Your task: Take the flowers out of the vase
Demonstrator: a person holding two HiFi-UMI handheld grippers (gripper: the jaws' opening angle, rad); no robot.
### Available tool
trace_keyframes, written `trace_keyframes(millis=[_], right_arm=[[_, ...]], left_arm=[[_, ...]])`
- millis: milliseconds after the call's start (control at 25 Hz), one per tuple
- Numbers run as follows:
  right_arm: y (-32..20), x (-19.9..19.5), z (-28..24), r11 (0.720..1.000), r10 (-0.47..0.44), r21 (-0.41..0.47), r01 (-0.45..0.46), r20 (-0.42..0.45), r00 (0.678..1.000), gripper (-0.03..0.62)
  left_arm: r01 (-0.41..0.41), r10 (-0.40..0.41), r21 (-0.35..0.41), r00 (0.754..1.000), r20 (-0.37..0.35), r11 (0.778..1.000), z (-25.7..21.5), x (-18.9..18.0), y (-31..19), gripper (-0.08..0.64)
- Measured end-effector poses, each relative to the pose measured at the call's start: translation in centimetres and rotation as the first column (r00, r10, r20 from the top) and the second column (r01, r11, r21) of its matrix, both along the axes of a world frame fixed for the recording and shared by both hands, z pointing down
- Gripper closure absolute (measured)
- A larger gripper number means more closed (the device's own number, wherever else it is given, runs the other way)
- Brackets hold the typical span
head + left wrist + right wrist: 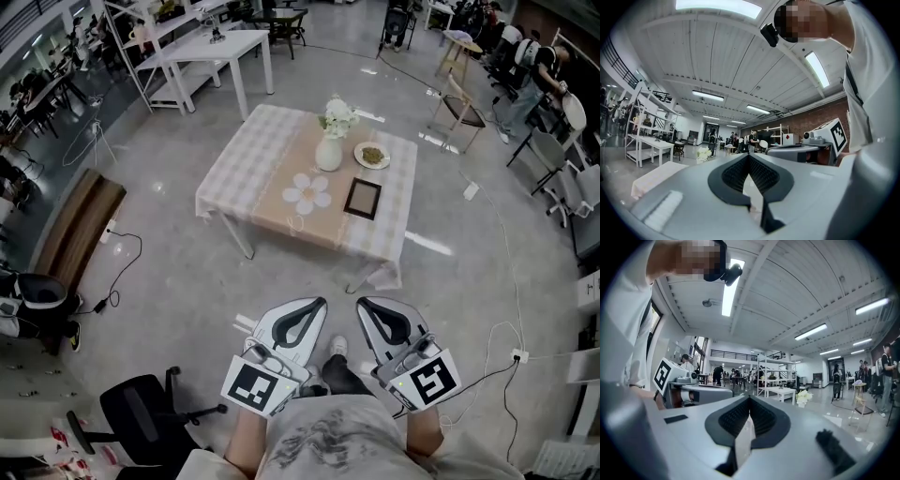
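Observation:
A white vase (328, 153) holding white flowers (337, 117) stands on the far side of a low table (246, 159) with a checked cloth, well ahead of me in the head view. Both grippers are held close to my body, far short of the table. My left gripper (319, 304) is shut with nothing in it, and my right gripper (364, 303) is shut and empty too. The flowers (703, 153) show small and distant in the left gripper view, and the flowers (803, 397) also appear far off in the right gripper view.
On the table lie a plate of food (372, 156), a dark framed tablet (363, 198) and a flower-shaped mat (308, 193). A black office chair (141, 408) stands at my lower left, a wooden bench (77, 225) at the left, cables on the floor at the right.

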State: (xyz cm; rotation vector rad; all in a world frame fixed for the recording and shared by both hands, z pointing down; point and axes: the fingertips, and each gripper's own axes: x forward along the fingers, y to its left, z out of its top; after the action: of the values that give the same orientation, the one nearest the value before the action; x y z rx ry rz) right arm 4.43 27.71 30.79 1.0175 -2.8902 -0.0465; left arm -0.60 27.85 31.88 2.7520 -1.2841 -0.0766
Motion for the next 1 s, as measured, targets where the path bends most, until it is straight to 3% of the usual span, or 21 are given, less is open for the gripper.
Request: trace_keyframes(millis=[440,680,1000], right_arm=[[-6.4,1.2,0.1,0.999,-0.048,0.005,0.048,0.012,0.999,0.575],[-9.3,2.4,0.0,0.998,-0.069,0.014,0.069,0.021,0.997,0.577],[-12.2,3.6,-0.5,0.993,-0.113,0.022,0.112,0.039,0.993,0.576]], left_arm=[[0.038,-0.039,0.026,0.999,0.031,0.999,0.4,1.4,-6.3,0.551],[0.058,-0.057,-0.013,0.998,0.040,0.998,0.3,2.6,-9.0,0.551],[0.089,-0.092,0.032,0.993,0.078,0.995,-0.3,3.8,-11.9,0.551]])
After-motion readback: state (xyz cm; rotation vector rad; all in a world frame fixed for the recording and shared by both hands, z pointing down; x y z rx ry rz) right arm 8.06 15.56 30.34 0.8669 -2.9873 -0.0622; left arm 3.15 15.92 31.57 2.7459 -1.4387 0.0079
